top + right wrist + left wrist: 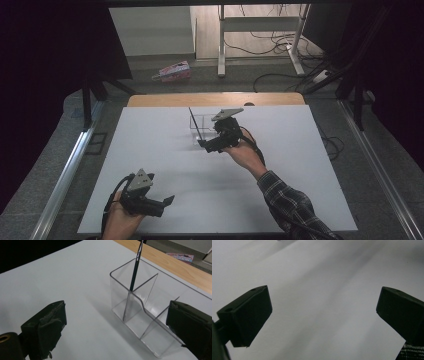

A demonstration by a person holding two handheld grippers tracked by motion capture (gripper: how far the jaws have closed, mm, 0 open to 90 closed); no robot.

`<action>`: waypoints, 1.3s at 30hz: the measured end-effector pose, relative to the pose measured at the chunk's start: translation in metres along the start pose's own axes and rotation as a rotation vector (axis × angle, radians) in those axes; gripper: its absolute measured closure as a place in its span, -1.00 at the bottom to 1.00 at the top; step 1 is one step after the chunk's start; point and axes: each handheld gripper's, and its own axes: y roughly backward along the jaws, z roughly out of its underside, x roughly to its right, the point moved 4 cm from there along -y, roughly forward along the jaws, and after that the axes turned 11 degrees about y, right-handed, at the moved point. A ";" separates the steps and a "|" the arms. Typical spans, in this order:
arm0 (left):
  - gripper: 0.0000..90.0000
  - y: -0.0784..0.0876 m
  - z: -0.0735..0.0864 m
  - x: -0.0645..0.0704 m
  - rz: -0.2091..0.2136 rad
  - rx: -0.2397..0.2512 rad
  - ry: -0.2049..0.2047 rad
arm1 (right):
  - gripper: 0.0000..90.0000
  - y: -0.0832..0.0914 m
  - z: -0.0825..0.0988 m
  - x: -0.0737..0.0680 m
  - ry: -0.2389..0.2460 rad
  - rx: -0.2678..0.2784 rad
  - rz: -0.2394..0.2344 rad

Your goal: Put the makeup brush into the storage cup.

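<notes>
Leaning in a clear divided organizer (147, 315), dark pencil (134, 277); both claws wide.

My tabletop (150, 150) is a white sheet with a strip of bare wood along its far edge. Directly on it, toward the far middle, stands a clear plastic organizer (150, 315) with compartments; a dark pencil (133, 277) leans upright in its end compartment.

Printing is seen on the pink package (172, 71) lying on the floor beyond the table, and letters are glimpsed on it in the right gripper view (180, 257), but no word can be read with certainty.
</notes>
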 end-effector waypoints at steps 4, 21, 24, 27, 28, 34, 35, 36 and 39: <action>-0.98 0.001 0.000 -0.002 -0.003 0.001 -0.006 | -0.94 0.002 0.006 -0.002 0.006 -0.011 -0.005; -0.98 0.006 0.001 -0.016 -0.061 -0.004 0.011 | -0.94 0.023 0.030 -0.010 0.005 -0.015 -0.015; -0.98 0.007 0.001 -0.017 -0.070 -0.006 0.011 | -0.94 0.026 0.033 -0.011 0.005 -0.015 -0.018; -0.98 0.007 0.002 -0.019 -0.078 -0.009 0.022 | -0.94 0.032 0.040 -0.011 -0.002 -0.016 -0.015; -0.98 0.007 0.002 -0.020 -0.080 -0.009 0.025 | -0.94 0.034 0.042 -0.011 -0.006 -0.019 -0.016; -0.98 0.007 0.002 -0.021 -0.076 -0.004 0.032 | -0.94 0.042 0.051 -0.013 -0.005 -0.029 -0.013; -0.98 0.007 0.002 -0.021 -0.075 -0.003 0.034 | -0.94 0.044 0.053 -0.013 -0.004 -0.031 -0.011; -0.98 0.007 0.002 -0.021 -0.073 -0.001 0.036 | -0.94 0.045 0.055 -0.013 -0.005 -0.032 -0.008; -0.98 0.006 0.003 -0.022 -0.071 -0.004 0.041 | -1.00 0.052 0.062 -0.011 -0.018 -0.043 0.019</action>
